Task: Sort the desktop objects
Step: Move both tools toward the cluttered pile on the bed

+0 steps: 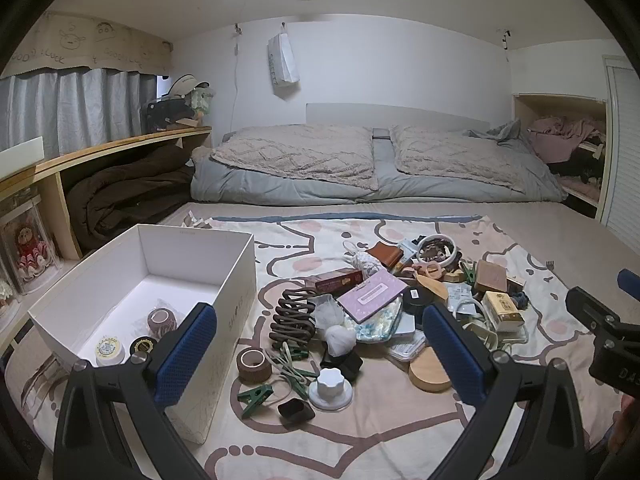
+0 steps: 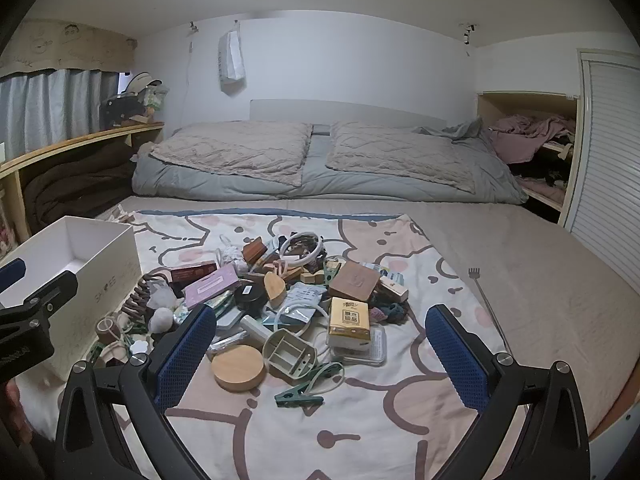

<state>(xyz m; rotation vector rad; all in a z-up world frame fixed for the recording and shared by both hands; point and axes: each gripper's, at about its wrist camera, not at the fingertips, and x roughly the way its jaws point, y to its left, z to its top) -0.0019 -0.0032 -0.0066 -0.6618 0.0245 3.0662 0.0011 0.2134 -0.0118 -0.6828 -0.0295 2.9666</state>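
Left tool: I hold it above the near edge of the bed, tilted downward, blue pads spread as wide as they go, gripping nothing.
Right tool: same pose in my other hand, pads fully apart and empty.
Pile of small objects: heaped on a cartoon-print blanket spread over the bed, ahead of both tools and below them, touching neither.
Seen between the left tool's fingers: a white knob-shaped lid, green clothes pegs, a brown coiled hair clip and a roll of brown tape.
Seen between the right tool's fingers: a round wooden lid, a beige plastic divider tray, a yellow tissue pack and a green peg.
White box: open-topped, left of the pile, just beside the left tool's left finger; three small round containers lie inside.
Back scratcher: lying apart on the bed, right of the blanket.
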